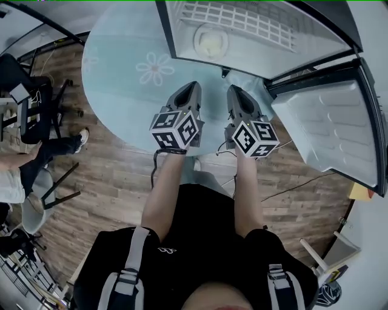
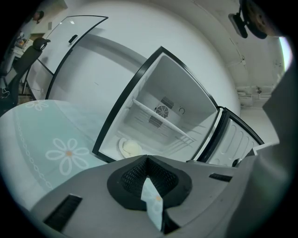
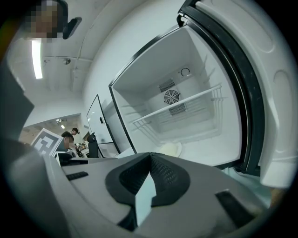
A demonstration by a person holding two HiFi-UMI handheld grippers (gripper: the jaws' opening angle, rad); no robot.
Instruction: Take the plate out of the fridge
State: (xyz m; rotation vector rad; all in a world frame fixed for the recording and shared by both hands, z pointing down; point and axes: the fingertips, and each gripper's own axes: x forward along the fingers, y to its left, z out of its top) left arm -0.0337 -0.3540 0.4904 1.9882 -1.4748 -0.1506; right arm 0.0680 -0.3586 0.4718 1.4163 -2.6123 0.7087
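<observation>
One round table, its top smooth pale teal with daisy prints, carries one boxy white fridge. The fridge has a single door swung wide and one wire shelf inside. Two grey grippers hover before it, the left gripper and the right gripper, each with ribbed black jaws pressed together on nothing. One round cream plate lies on the fridge floor, under the shelf.

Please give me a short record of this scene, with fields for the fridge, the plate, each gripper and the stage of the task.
fridge: stands on the table, door open
plate: on the fridge floor, under the wire shelf
left gripper: in front of the fridge, jaws together, empty
right gripper: in front of the fridge, jaws together, empty
stage: plate not yet touched
</observation>
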